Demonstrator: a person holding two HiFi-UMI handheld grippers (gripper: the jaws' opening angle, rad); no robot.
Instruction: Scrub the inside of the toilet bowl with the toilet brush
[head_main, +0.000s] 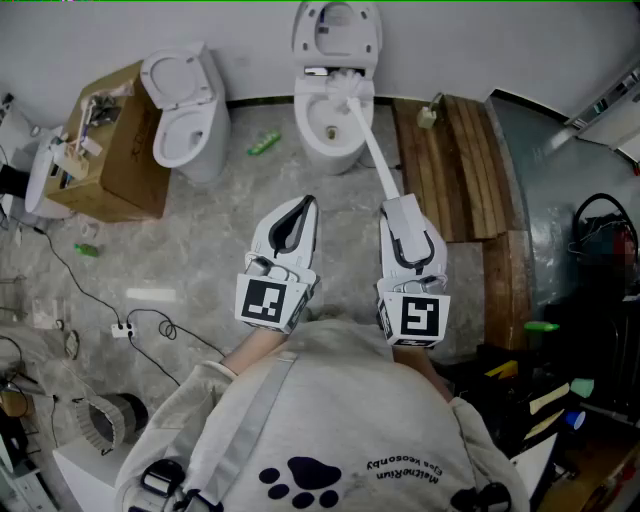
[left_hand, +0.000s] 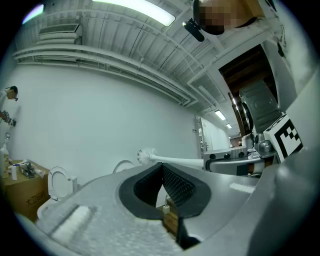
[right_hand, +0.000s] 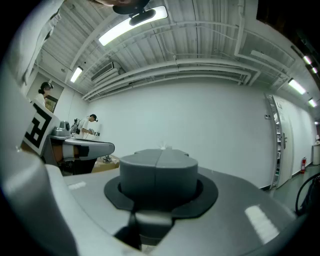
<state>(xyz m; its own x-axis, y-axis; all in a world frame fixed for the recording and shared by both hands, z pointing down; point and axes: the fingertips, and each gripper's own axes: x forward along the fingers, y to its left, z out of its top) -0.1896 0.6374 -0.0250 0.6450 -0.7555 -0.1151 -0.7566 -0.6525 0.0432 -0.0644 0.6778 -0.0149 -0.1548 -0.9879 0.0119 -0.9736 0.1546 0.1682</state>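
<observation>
As right gripper (head_main: 402, 207) clamps toilet brush (head_main: 368, 135), handle-end hidden

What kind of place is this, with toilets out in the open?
Probably a workshop or test hall, not a bathroom: a toilet and a second toilet stand on bare concrete among a cardboard box, wooden planks and loose cables.

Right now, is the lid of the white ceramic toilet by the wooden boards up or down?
Up: the lid stands raised behind the bowl, leaving it uncovered.
</observation>
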